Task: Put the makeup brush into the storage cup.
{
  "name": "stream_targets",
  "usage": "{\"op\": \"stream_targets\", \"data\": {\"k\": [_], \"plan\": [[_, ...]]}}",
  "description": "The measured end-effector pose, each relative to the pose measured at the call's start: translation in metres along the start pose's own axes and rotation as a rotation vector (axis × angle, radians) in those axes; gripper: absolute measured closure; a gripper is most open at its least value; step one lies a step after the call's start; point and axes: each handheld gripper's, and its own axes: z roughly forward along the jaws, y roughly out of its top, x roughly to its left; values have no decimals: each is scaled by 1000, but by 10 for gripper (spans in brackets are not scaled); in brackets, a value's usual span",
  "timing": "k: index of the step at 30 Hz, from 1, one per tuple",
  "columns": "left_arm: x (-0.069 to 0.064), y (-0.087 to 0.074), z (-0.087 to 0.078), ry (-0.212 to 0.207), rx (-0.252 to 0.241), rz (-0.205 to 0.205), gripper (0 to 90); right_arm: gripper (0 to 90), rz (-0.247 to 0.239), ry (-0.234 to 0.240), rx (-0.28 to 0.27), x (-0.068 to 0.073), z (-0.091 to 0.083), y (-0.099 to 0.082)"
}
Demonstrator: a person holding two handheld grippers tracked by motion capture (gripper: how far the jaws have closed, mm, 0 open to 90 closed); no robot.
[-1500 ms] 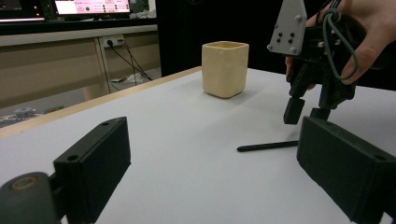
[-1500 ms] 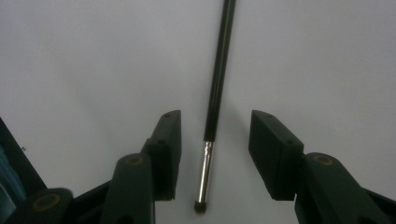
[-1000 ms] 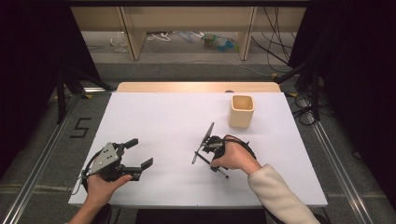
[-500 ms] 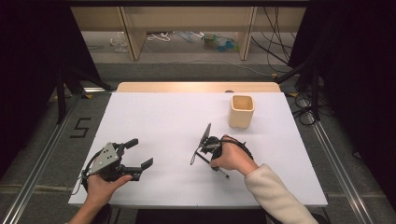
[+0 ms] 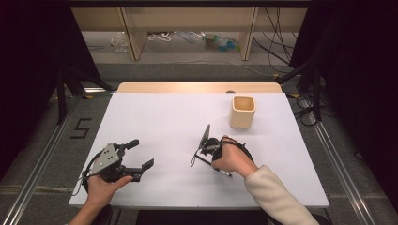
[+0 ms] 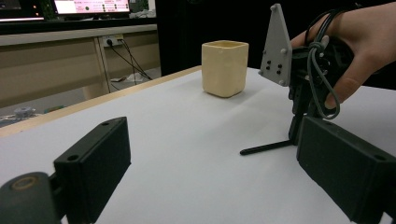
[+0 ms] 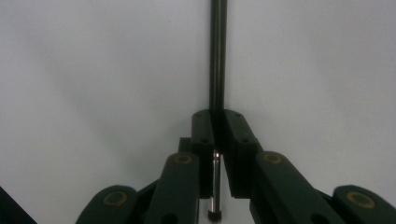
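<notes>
A thin black pen [image 7: 217, 56] lies on the white table [image 5: 164, 117], and my right gripper [image 7: 218, 121] points down onto it. Its jaws have just been closing and now press on the pen from both sides. From above, the right gripper [image 5: 208, 157] sits under a person's hand at the table's middle. The left gripper view shows the pen [image 6: 266, 147] sticking out along the table from under the right gripper [image 6: 295, 137]. My left gripper [image 5: 142, 153] rests open near the front left with nothing between its jaws, which also shows from its own camera [image 6: 219, 168].
A cream square cup [image 5: 243, 111] stands upright at the back right of the table, and it appears beyond the pen in the left gripper view [image 6: 224, 67]. Dark curtains flank the table, and metal rails run along both sides.
Both hands stay where they were. The right gripper's jaws look drawn closer together over the pen.
</notes>
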Motion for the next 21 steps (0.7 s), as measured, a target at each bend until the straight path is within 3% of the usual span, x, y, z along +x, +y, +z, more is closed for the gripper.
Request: {"op": "stream_targets", "data": {"k": [15, 21], "plan": [[0, 0, 0, 0, 2, -1, 97, 844, 41, 28, -16, -2, -1, -3], [0, 0, 0, 1, 1, 0, 97, 844, 35, 23, -12, -3, 0, -3]]}}
